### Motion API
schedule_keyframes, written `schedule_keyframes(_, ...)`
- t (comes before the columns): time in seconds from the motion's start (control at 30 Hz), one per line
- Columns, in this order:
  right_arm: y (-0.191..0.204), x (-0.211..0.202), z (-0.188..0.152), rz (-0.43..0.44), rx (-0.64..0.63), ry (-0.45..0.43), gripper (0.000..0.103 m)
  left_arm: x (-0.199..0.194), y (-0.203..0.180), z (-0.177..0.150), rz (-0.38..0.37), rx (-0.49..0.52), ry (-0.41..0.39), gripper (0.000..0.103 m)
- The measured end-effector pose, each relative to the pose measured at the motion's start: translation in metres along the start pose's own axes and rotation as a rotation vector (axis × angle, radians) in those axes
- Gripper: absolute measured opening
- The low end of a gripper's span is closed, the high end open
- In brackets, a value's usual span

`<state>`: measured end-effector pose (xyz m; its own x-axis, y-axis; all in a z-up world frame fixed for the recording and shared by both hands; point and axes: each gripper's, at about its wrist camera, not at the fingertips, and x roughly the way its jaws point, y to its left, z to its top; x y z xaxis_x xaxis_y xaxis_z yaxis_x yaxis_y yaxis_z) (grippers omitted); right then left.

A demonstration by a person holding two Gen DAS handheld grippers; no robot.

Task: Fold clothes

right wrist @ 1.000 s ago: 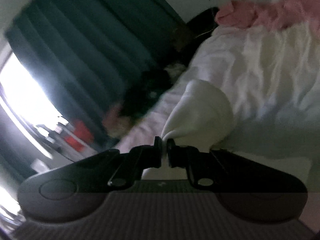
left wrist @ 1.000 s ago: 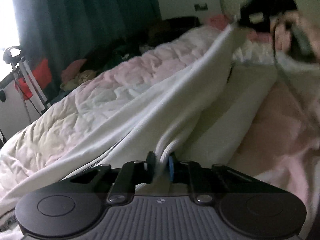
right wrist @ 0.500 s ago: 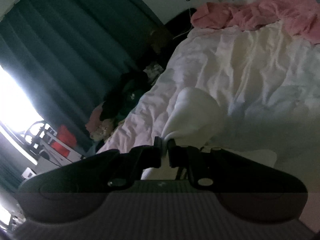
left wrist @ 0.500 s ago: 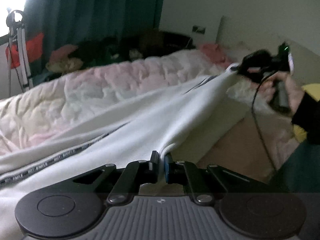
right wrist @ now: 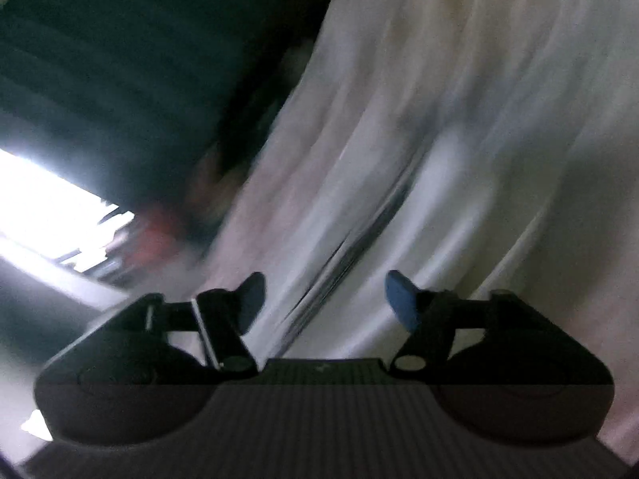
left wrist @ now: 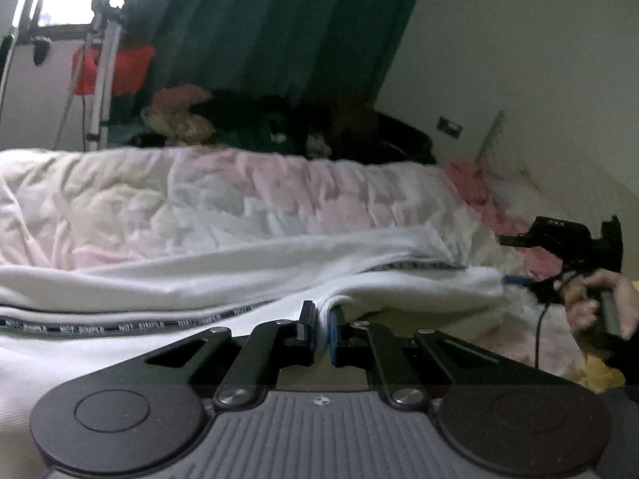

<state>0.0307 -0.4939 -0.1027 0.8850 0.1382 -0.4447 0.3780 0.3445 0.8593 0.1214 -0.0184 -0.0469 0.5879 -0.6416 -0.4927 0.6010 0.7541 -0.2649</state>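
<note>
A white garment (left wrist: 247,275) with a black lettered stripe (left wrist: 120,325) lies low across the quilted bed. My left gripper (left wrist: 320,315) is shut on a folded edge of it. In the left wrist view my right gripper (left wrist: 515,279) sits at the garment's far right end, held by a hand. In the blurred right wrist view my right gripper (right wrist: 323,295) is open and empty, with the white garment (right wrist: 459,127) and its dark stripe just beyond the fingers.
A pink and white quilt (left wrist: 223,203) covers the bed. Pink clothes (left wrist: 479,195) lie near the headboard. Dark clothes and a stuffed toy (left wrist: 179,119) are piled behind the bed by the teal curtain (left wrist: 279,32). A metal stand (left wrist: 100,72) is at the left.
The right gripper has opened and let go of the garment's end. The stretched garment has dropped down onto the bed. The left gripper stays shut on its edge.
</note>
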Motion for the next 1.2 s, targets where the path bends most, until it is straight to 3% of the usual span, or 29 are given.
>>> schedule_keyframes(0.07, -0.008, 0.041, -0.031, 0.170, 0.133, 0.261, 0.074, 0.002, 0.000, 0.000, 0.011, -0.024, -0.007, 0.007)
schedule_keyframes(0.1, -0.008, 0.059, -0.047, 0.196, 0.167, 0.374, 0.075, 0.003, 0.001, 0.000, 0.011, -0.048, -0.003, 0.007)
schedule_keyframes(0.17, 0.005, 0.084, -0.079, 0.191, 0.096, 0.531, 0.075, 0.005, 0.004, -0.001, 0.012, -0.088, 0.000, 0.007)
schedule_keyframes(0.23, 0.020, 0.097, -0.098, 0.202, 0.010, 0.578, 0.075, 0.006, 0.003, -0.002, 0.017, -0.091, -0.005, 0.007)
schedule_keyframes(0.37, 0.025, 0.120, -0.110, 0.259, 0.043, 0.598, 0.075, 0.005, 0.003, -0.002, 0.016, -0.118, -0.017, 0.007)
schedule_keyframes(0.5, 0.006, 0.115, -0.088, 0.168, 0.082, 0.378, 0.074, 0.005, 0.004, -0.002, 0.012, -0.132, -0.023, 0.007)
schedule_keyframes(0.63, -0.016, 0.078, -0.049, 0.074, 0.146, 0.022, 0.075, 0.006, 0.008, -0.004, 0.003, -0.179, -0.003, 0.007)
schedule_keyframes(0.73, -0.032, 0.052, -0.020, 0.076, 0.239, -0.157, 0.075, 0.007, 0.009, -0.006, 0.001, -0.190, 0.011, 0.007)
schedule_keyframes(0.9, -0.056, 0.021, 0.010, 0.075, 0.337, -0.312, 0.074, 0.011, 0.006, -0.013, 0.007, -0.178, 0.052, 0.007)
schedule_keyframes(0.97, -0.063, 0.012, 0.016, 0.032, 0.335, -0.355, 0.060, 0.014, 0.005, -0.019, 0.029, -0.188, 0.074, 0.007)
schedule_keyframes(1.0, -0.066, 0.010, 0.020, -0.016, 0.325, -0.353, 0.043, 0.015, 0.005, -0.022, 0.041, -0.194, 0.085, 0.007)
schedule_keyframes(1.07, -0.074, 0.006, 0.031, -0.194, 0.292, -0.325, 0.026, 0.018, 0.004, -0.029, 0.058, -0.203, 0.112, 0.007)
schedule_keyframes(1.1, -0.078, 0.003, 0.029, -0.271, 0.298, -0.325, 0.026, 0.019, 0.004, -0.032, 0.062, -0.202, 0.122, 0.009)
schedule_keyframes(1.2, -0.086, -0.014, 0.019, -0.350, 0.364, -0.374, 0.027, 0.017, 0.005, -0.033, 0.058, -0.207, 0.137, 0.015)
